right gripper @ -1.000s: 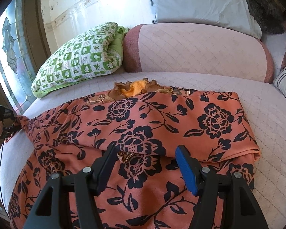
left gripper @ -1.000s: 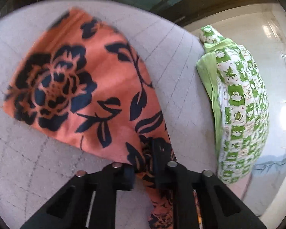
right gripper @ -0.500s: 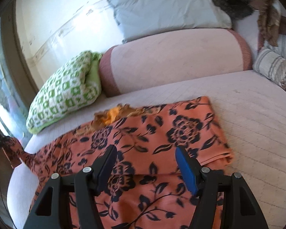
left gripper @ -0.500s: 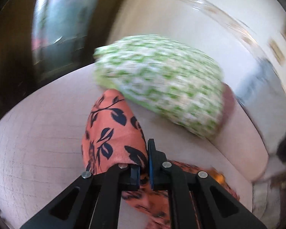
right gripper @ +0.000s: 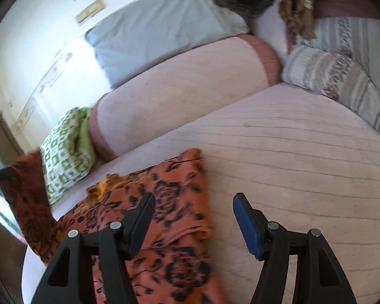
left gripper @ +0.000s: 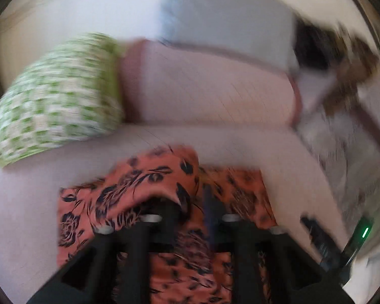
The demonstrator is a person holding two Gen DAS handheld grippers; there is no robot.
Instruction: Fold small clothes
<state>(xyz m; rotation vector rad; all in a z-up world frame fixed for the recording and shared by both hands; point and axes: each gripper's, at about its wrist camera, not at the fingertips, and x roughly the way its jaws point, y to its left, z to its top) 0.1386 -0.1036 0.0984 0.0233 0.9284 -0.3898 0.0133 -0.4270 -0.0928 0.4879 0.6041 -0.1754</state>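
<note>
Green pillow (right gripper: pixel 65 157) beside orange garment (right gripper: pixel 164 202)

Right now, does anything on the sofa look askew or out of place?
Yes. The orange flowered cloth is not folded square: a flap lies bunched across it just ahead of the left fingers, and a rumpled orange scrap sticks out at its far edge.

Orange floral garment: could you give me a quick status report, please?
Left gripper just opening over orange garment. Right gripper open, empty. Garment partly folded on bed. Nothing in the way.
</note>
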